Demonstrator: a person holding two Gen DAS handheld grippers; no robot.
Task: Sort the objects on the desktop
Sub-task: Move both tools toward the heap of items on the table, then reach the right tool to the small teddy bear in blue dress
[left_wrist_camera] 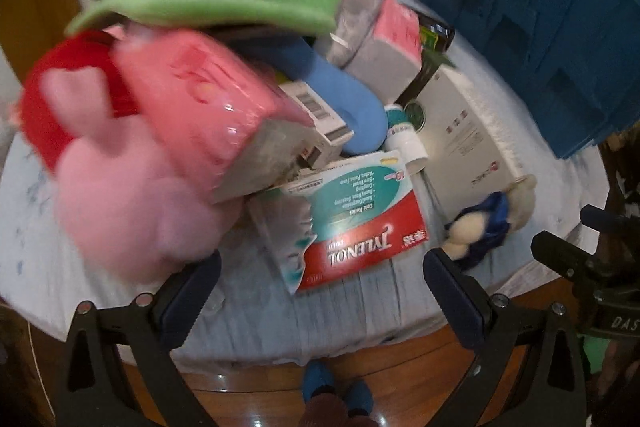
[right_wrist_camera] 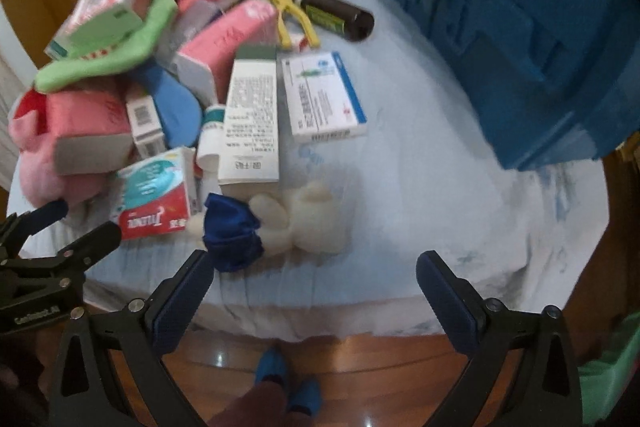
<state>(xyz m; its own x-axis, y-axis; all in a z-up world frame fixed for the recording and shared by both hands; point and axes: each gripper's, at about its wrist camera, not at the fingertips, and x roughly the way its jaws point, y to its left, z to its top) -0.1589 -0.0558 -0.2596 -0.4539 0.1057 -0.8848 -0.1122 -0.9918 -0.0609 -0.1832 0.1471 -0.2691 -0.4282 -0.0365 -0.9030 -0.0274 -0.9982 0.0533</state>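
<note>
Blurring pink plush [left_wrist_camera: 120, 195]; pile [right_wrist_camera: 160, 59] half-buried; both tongs agape, empty.

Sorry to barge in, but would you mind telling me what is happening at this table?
A person is holding two hand grippers over a cluttered table, sorting not yet begun. The left gripper and the right gripper are both open and empty. Nearest the right one lies a small white plush toy with blue cloth; a Tylenol box sits before the left. A blue crate stands at the right.
</note>
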